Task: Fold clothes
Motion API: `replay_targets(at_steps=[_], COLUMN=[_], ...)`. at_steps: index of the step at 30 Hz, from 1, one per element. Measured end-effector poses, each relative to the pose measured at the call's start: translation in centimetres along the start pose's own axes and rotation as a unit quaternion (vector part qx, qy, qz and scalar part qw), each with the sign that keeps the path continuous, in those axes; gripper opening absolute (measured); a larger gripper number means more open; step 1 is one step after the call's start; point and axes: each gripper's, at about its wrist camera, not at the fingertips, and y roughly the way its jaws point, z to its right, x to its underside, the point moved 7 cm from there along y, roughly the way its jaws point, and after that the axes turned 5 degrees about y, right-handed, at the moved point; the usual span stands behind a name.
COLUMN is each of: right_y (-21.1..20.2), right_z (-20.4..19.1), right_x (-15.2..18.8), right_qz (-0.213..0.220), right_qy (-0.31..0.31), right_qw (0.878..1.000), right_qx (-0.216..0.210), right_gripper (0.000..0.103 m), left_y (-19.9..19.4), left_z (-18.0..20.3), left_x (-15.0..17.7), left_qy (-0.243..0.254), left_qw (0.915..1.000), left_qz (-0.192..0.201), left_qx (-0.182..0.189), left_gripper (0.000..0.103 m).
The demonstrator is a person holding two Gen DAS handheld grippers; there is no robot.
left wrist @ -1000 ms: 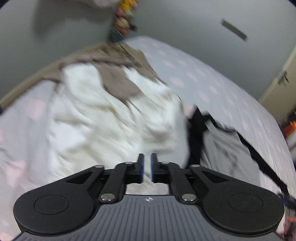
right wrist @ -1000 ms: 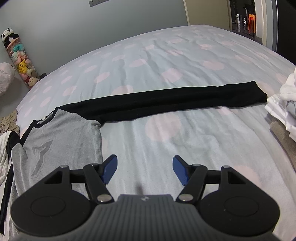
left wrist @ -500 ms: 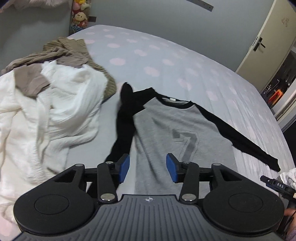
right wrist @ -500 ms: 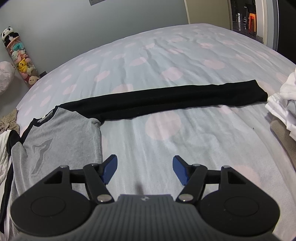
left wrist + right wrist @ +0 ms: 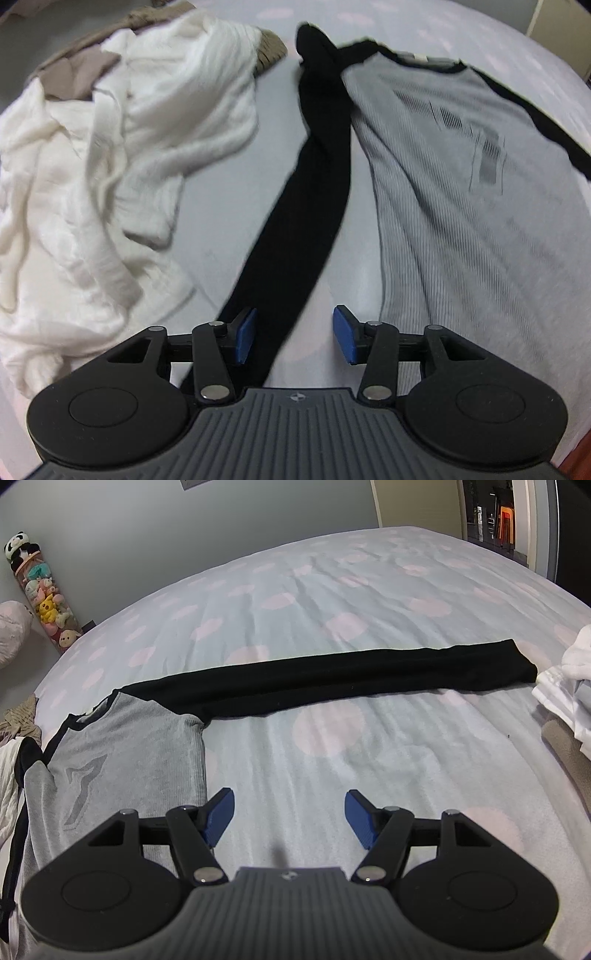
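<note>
left tongs (image 5: 293, 338) — now lower, over sleeve (image 5: 306, 206)

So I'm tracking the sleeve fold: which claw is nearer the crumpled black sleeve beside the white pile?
Left. The left claw hangs right over the crumpled black sleeve, jaws opening around it. The right claw sits across the shirt, over bare bedspread.

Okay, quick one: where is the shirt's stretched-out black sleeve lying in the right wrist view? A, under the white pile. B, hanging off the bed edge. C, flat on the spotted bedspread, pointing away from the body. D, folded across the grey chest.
C: the black sleeve lies flat and straight across the spotted bedspread.
</note>
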Motion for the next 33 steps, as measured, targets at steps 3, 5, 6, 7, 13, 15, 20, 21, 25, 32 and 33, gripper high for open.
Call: replay_targets(at_steps=[3,5,6,7,13,15,20,21,25,32,33], right_y=[0.0,0.0,0.0,0.0,0.0,-0.1,-0.1,-0.1,0.0,-0.1,-0.1], right_z=[-0.1,-0.1,-0.1,-0.1,-0.1,0.0,-0.2,-0.2,0.0,0.2,0.2], right_x=[0.0,0.0,0.0,0.0,0.0,0.0,0.1,0.1,0.0,0.0,-0.1], right_qz=[0.0,-0.001,-0.001,-0.001,0.0,0.001,0.001,0.001,0.001,0.004,0.005], right_qy=[-0.001,-0.003,-0.003,-0.003,-0.002,-0.001,0.0,0.0,0.004,0.011,0.013], right_qw=[1.0,1.0,1.0,1.0,1.0,1.0,1.0,1.0,1.0,1.0,1.0], right_qx=[0.0,0.0,0.0,0.0,-0.001,-0.002,-0.001,-0.001,-0.001,-0.007,-0.009], right_gripper=[0.069,0.069,0.069,0.069,0.069,0.069,0.069,0.069,0.069,0.069,0.069], left_y=[0.1,0.0,-0.1,-0.3,-3.3,-4.8,-9.6,-10.6,-14.4,-17.1,-16.9], left_z=[-0.1,-0.6,-1.0,-1.3,-3.4,-4.4,-8.1,-8.9,-11.8,-17.7,-18.7], left_x=[0.1,0.0,0.0,0.0,-1.3,-2.3,-5.8,-6.5,-9.1,-10.7,-10.6], left_qy=[0.0,-0.013,-0.019,-0.027,-0.09,-0.114,-0.168,-0.172,-0.168,-0.188,-0.195], left_qw=[1.0,0.9998,0.9997,0.9994,0.9929,0.9878,0.9691,0.9667,0.9626,0.9589,0.9582], left_qz=[0.008,0.013,0.016,0.02,0.071,0.093,0.153,0.162,0.196,0.211,0.208], left_qx=[0.001,0.002,-0.003,-0.004,0.032,0.052,0.096,0.098,0.082,0.026,0.019], left_gripper=[0.045,0.03,0.016,0.006,0.003,0.003,0.003,0.003,0.003,0.003,0.003])
